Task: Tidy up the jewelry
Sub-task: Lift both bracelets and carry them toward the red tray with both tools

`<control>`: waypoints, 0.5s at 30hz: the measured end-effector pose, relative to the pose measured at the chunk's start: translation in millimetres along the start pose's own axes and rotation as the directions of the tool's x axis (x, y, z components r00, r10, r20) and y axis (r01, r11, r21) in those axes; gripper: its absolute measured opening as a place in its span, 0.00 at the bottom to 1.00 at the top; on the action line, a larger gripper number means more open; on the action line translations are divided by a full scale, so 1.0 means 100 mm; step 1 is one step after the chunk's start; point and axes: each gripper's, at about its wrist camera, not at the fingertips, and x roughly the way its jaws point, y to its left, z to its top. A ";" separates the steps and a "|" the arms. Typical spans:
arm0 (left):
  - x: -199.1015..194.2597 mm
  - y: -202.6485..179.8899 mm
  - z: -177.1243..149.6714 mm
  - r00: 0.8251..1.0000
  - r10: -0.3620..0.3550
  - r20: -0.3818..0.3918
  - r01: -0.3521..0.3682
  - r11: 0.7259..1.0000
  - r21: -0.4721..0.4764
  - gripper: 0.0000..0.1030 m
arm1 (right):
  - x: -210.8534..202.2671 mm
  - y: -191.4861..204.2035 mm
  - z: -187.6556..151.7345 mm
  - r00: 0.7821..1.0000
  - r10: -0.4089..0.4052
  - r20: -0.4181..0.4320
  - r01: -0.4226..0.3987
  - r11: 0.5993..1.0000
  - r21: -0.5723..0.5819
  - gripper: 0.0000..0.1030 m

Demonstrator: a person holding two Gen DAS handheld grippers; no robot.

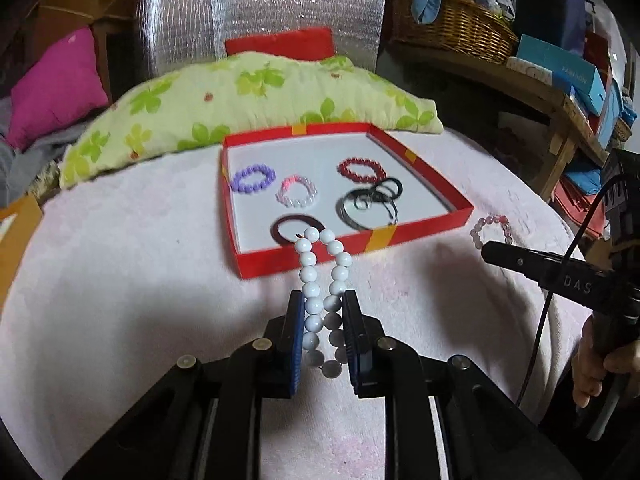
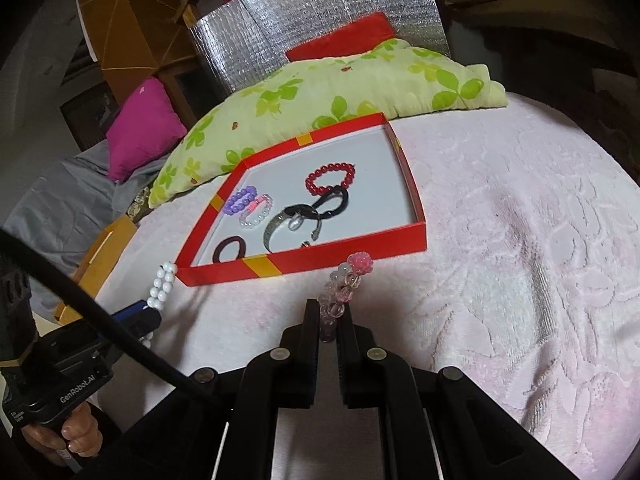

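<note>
The left tongs (image 1: 323,312) are clamped on a white bead bracelet (image 1: 325,276), squeezing its loop flat so both strands run forward out of the pads and its far end hangs just short of the near wall of the red tray (image 1: 424,228) ahead. The right tongs (image 2: 329,316) are nearly together, pinched on a pink bead bracelet (image 2: 340,292) whose rose-shaped charm stands up just beyond the tips, also just short of the tray's near wall. Both bracelets look light and limp: round, smooth beads on a cord, likely to roll or slip under the pads, so a grip across both strands, as here, seems safer than on a single bead, and the glassy pink beads may chip if dropped. Ahead of the tongs the tray holds six pieces: one purple bead bracelet (image 1: 253,179), one pale pink-and-clear bracelet (image 1: 297,192), one red bead bracelet (image 1: 361,170), one dark bangle (image 1: 298,228), one black hair tie (image 1: 386,188) and one metallic band (image 1: 366,210). The tray sits on a bed with a pink cover (image 1: 120,264).
</note>
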 end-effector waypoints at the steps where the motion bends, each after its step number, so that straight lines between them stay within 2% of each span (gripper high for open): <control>1: -0.01 0.00 0.01 1.000 0.002 0.002 -0.002 1.000 -0.003 0.19 | -0.01 0.01 0.01 1.000 0.004 0.004 -0.004 1.000 0.002 0.08; 12: -0.18 -0.01 0.31 0.999 0.038 0.031 -0.038 0.999 -0.006 0.19 | -0.15 0.20 0.36 0.998 0.009 0.064 -0.006 0.999 -0.052 0.08; 15: -0.20 -0.02 0.44 0.997 0.068 0.047 -0.068 0.998 0.010 0.19 | -0.18 0.19 0.48 0.997 0.016 0.073 -0.012 0.999 -0.050 0.08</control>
